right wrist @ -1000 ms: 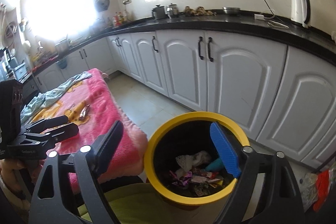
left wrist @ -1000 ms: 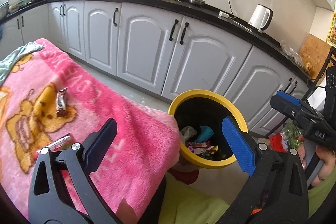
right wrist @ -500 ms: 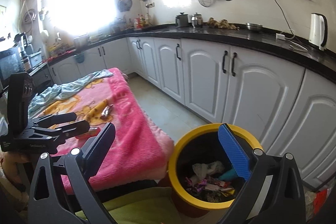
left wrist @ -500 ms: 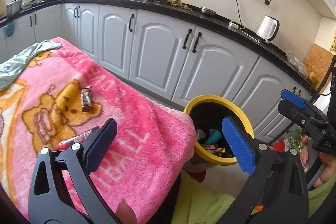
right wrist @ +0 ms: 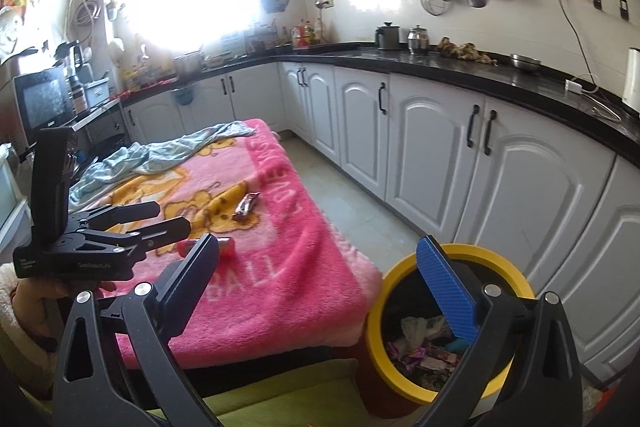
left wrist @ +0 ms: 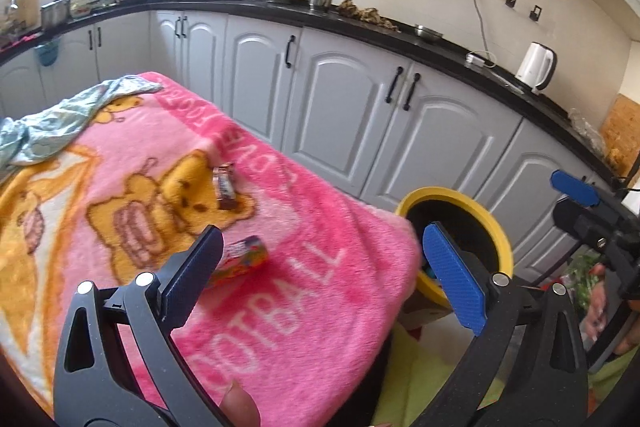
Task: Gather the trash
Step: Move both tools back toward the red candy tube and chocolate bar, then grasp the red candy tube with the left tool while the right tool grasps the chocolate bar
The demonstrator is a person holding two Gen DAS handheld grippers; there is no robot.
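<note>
Pink fleece blanket covers the desk; a brown snack wrapper lies at its centre. At seven o'clock from it, a colourful crumpled wrapper is half hidden behind the left tool, jaws apart and empty. Right tool likewise gapes beside the yellow-rimmed bin.

Both grippers spread wide, nothing held.
Left gripper and right gripper level, side by side, pointing forward; hands gripping handles.
</note>
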